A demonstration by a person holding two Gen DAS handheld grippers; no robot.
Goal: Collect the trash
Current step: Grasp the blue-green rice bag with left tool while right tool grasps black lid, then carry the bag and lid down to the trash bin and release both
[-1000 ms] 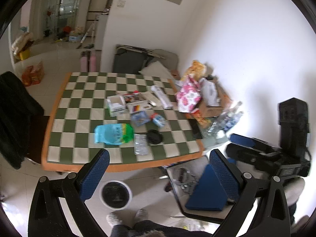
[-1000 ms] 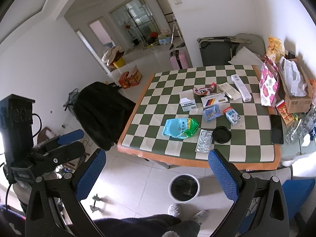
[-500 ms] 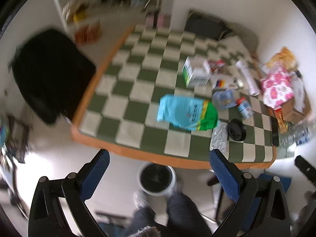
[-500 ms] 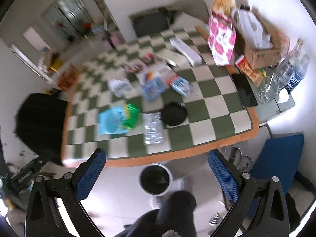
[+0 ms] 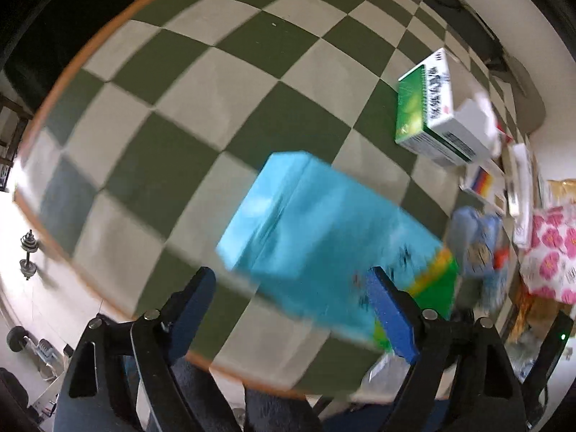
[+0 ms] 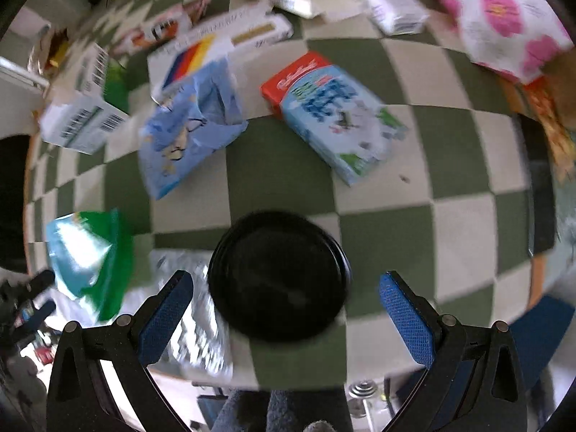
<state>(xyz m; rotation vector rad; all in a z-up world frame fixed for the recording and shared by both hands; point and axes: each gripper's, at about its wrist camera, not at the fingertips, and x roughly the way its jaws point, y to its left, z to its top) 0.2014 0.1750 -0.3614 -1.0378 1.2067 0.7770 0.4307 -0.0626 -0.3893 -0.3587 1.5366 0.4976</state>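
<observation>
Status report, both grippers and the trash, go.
Left gripper open, jaws closing, over cyan bag. Right gripper open above black lid. Nothing gripped, nothing blocking.

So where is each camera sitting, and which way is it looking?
Left wrist: on the left gripper, looking steeply down at the turquoise bag on the checkered table; its two blue fingers and the person's legs show.
Right wrist: on the right gripper, looking straight down at the black lid; blue fingers and legs show.
Shared: the turquoise bag, the green-and-white box and the flowered bag.
</observation>
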